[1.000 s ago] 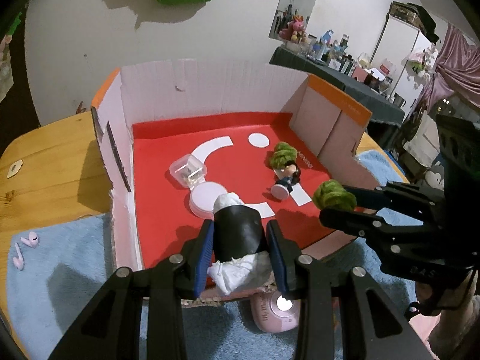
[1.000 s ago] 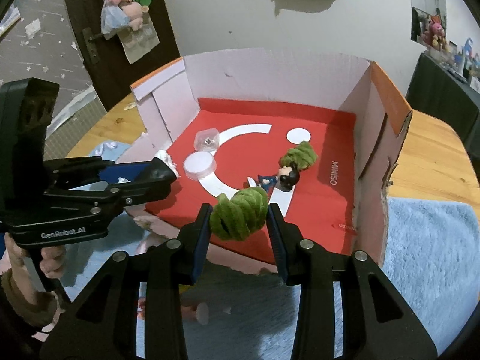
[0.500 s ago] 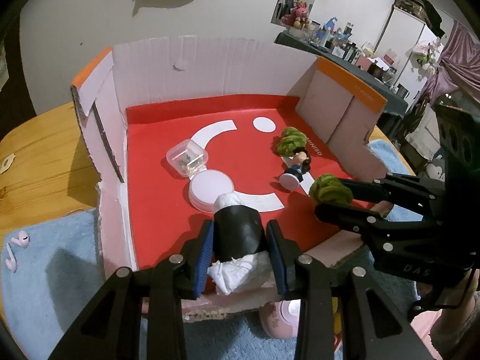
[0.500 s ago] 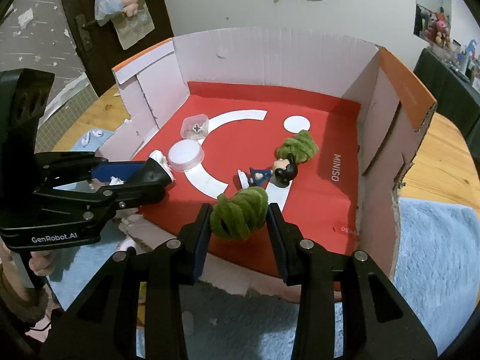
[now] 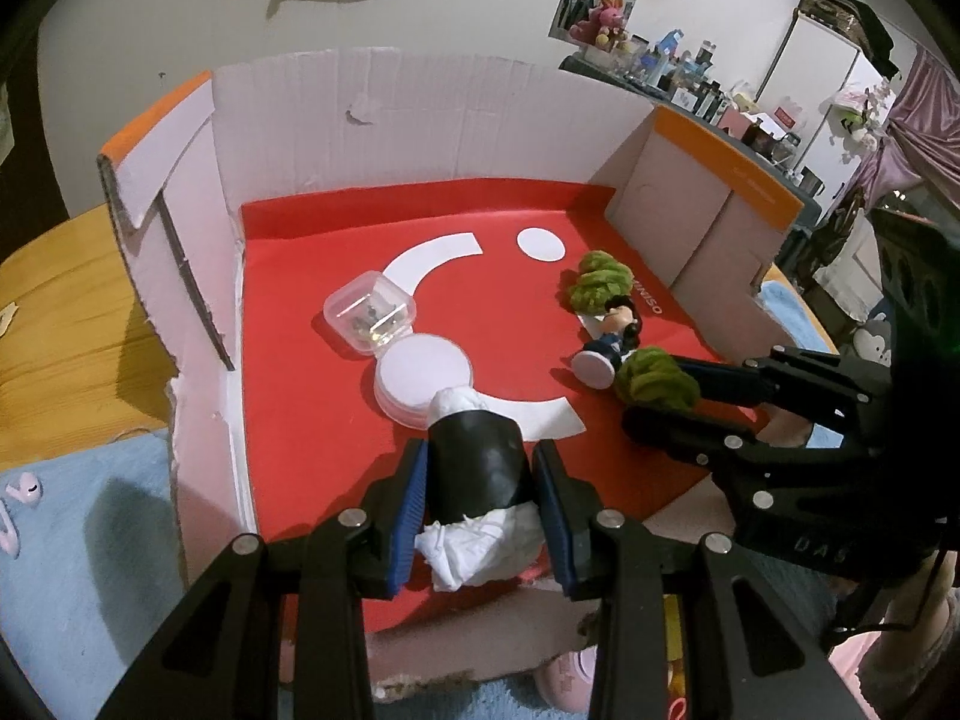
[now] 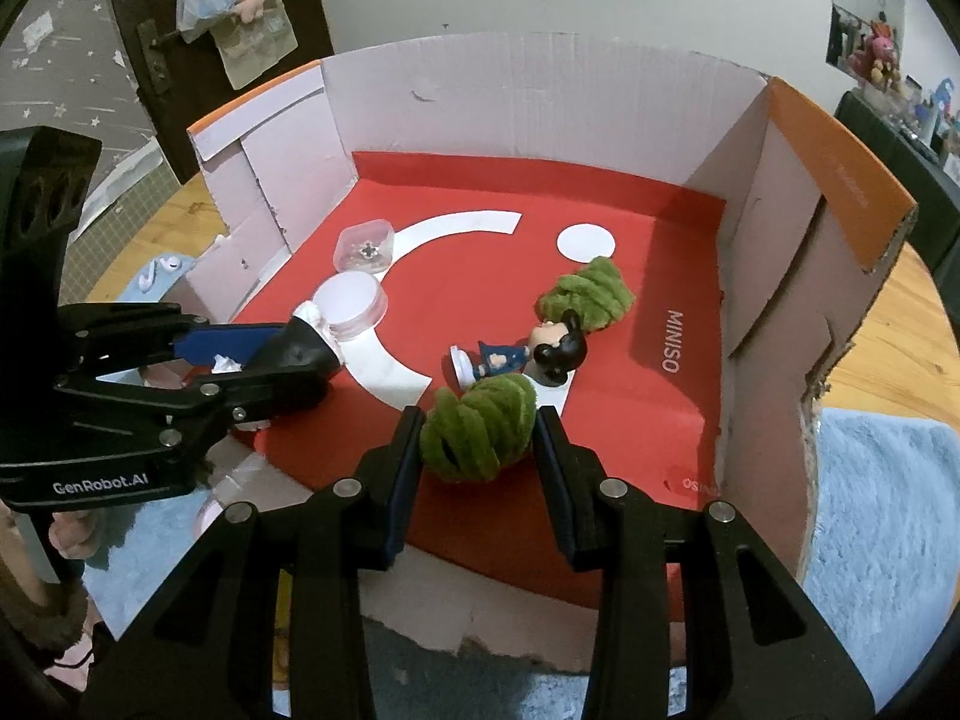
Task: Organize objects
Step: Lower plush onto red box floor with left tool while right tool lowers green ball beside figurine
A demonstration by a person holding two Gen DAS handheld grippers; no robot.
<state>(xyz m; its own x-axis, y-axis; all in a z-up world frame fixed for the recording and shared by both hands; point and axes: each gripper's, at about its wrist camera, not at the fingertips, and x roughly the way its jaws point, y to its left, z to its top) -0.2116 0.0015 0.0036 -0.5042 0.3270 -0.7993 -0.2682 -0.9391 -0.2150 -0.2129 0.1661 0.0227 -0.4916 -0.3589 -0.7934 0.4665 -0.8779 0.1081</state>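
Observation:
My left gripper [image 5: 480,480] is shut on a black roll stuffed with white tissue [image 5: 477,471], held over the front of the red-floored cardboard box [image 5: 420,120]. My right gripper [image 6: 477,438] is shut on a green fuzzy scrunchie [image 6: 477,429], also over the box's front part. In the left wrist view the right gripper [image 5: 654,396] and its scrunchie [image 5: 657,381] show at right. In the right wrist view the left gripper [image 6: 264,360] and the black roll [image 6: 294,363] show at left.
Inside the box lie a clear small case [image 5: 369,312], a white round lid [image 5: 423,375], a toy figure [image 5: 609,339] and a second green scrunchie [image 5: 597,285]. Blue fuzzy mat [image 6: 882,510] and wooden table [image 5: 60,324] surround the box. White earbuds [image 5: 18,504] lie left.
Both grippers have moved forward and down into the box with their objects still held. The box contents have not moved.

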